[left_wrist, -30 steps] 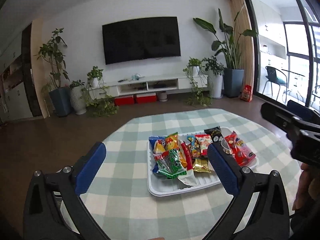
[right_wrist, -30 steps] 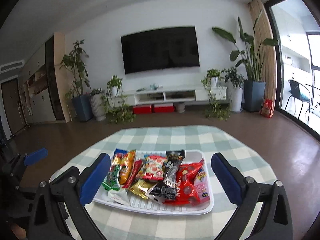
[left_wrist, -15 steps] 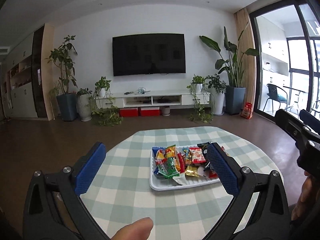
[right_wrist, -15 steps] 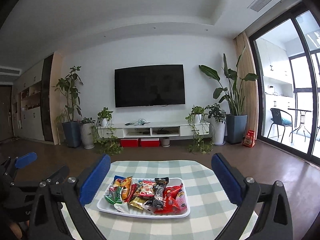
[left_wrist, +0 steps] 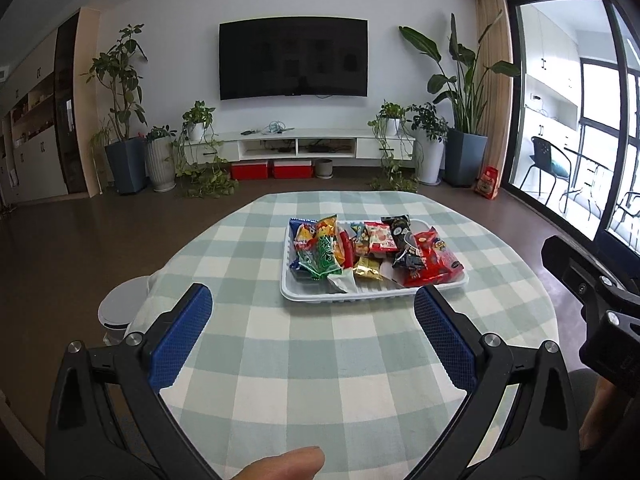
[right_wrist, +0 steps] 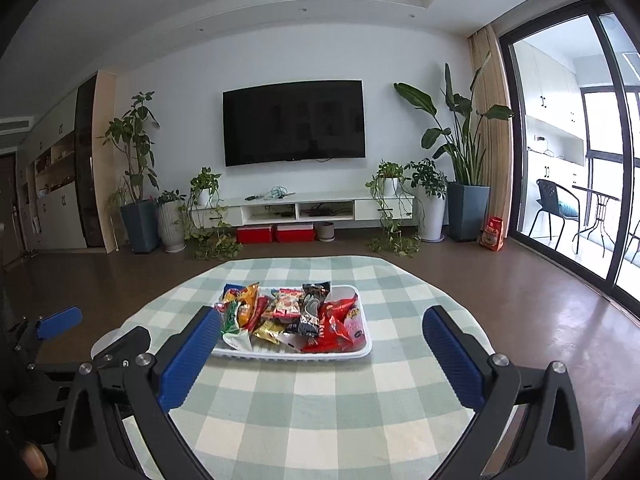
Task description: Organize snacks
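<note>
A white tray (left_wrist: 312, 300) (right_wrist: 360, 350) holds several snack packets: a green one (left_wrist: 322, 256) at its left, a red one (left_wrist: 432, 264) (right_wrist: 332, 328) at its right, a gold one (left_wrist: 368, 270) in front. It rests on the green-checked tablecloth (left_wrist: 320, 360). My left gripper (left_wrist: 312, 320) is open, hovering short of the tray's near edge with nothing between its blue pads. My right gripper (right_wrist: 320, 344) is open too, just before the tray, empty. The other tool shows at each view's edge.
A round white stool (left_wrist: 120, 308) stands by the table's left edge. A fingertip (left_wrist: 280, 464) shows at the bottom of the left wrist view. Beyond the table lie brown floor, a TV console (left_wrist: 296, 146), potted plants and a glass balcony door (left_wrist: 580, 140).
Both grippers have pulled back from the tray and risen, then tilted down again; the tray looks farther off than a second ago. Both stay open and empty.
</note>
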Demonstrator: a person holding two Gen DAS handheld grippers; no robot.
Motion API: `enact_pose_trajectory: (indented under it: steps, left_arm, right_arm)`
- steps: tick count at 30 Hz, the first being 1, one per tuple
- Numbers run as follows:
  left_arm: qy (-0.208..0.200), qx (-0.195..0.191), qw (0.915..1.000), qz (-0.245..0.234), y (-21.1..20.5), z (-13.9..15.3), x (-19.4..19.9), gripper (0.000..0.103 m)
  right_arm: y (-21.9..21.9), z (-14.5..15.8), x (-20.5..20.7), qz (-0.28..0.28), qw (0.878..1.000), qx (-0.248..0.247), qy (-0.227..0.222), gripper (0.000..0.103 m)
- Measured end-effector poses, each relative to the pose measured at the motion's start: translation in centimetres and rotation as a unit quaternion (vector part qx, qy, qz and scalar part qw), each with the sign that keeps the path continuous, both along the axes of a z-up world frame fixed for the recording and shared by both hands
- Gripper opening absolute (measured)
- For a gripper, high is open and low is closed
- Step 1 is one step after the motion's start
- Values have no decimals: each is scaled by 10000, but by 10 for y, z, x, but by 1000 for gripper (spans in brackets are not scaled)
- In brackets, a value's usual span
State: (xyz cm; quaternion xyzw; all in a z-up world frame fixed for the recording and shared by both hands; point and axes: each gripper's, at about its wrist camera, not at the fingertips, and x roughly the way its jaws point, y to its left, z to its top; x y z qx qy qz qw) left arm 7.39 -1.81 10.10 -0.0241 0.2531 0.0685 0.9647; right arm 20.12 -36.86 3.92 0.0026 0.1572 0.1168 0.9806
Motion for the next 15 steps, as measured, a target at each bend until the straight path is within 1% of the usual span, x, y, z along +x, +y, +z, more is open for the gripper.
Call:
enact_pose_trajectory:
  steps: [2, 5, 8, 13, 15]
  left_arm:
    - [47, -55, 10000, -49, -1, -1, -1, 103]
    - [81, -4, 9999, -68, -4, -5, 4, 103]
    - [92, -20, 9999, -85, -5, -6, 4, 103]
    - [159, -145, 9997, -120, -3, -6, 4, 103]
    - [159, -137, 9997, -115, -3, -5, 4, 103]
  right_arm:
    - [-1, -3, -1, 0, 10000, -9, 79, 103]
    - [-1, -5, -2, -17, 9999, -58, 157, 103]
    - [0, -5, -3, -62, 9997, -163, 182, 103]
    - [0, -6, -5, -74, 9995, -221, 201, 103]
    - [1, -6, -4, -100, 9995, -241, 195, 103]
